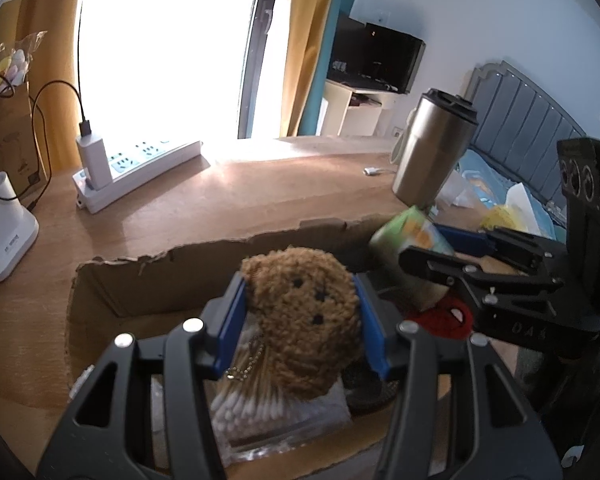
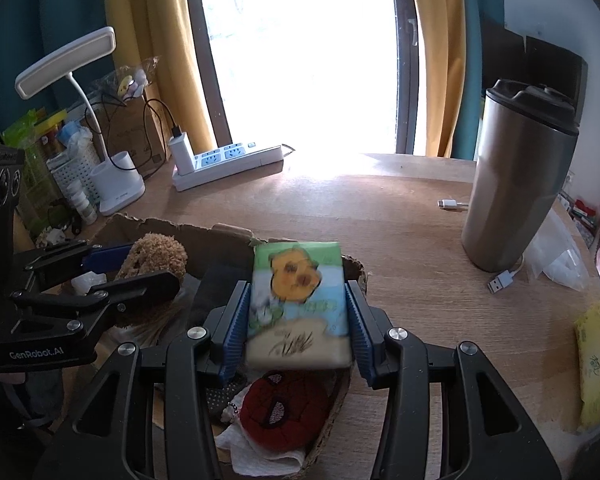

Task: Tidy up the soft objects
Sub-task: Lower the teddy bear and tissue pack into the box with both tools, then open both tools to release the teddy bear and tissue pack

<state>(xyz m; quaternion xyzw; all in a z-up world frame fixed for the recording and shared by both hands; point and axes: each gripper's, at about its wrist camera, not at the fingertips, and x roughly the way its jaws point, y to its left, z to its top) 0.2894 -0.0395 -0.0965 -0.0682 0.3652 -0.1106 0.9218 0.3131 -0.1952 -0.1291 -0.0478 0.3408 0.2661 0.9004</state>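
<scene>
My left gripper point(image 1: 300, 316) is shut on a brown plush bear head point(image 1: 304, 312) with a ball chain, held above an open cardboard box point(image 1: 160, 276). My right gripper point(image 2: 298, 316) is shut on a soft tissue pack point(image 2: 298, 300) printed with a yellow duck, held over the box's right end. The bear also shows in the right wrist view point(image 2: 156, 258), and the tissue pack in the left wrist view point(image 1: 412, 236). A red Spider-Man plush point(image 2: 288, 412) lies in the box under the tissue pack. A pack of cotton swabs point(image 1: 260, 412) lies under the bear.
A steel tumbler point(image 2: 516, 184) stands on the wooden desk point(image 2: 380, 220) at the right, with a USB cable point(image 2: 500, 280) and plastic bag beside it. A yellow tissue pack point(image 2: 598, 360) lies at the right edge. A power strip point(image 2: 228, 160) and desk lamp point(image 2: 116, 184) stand at the back left.
</scene>
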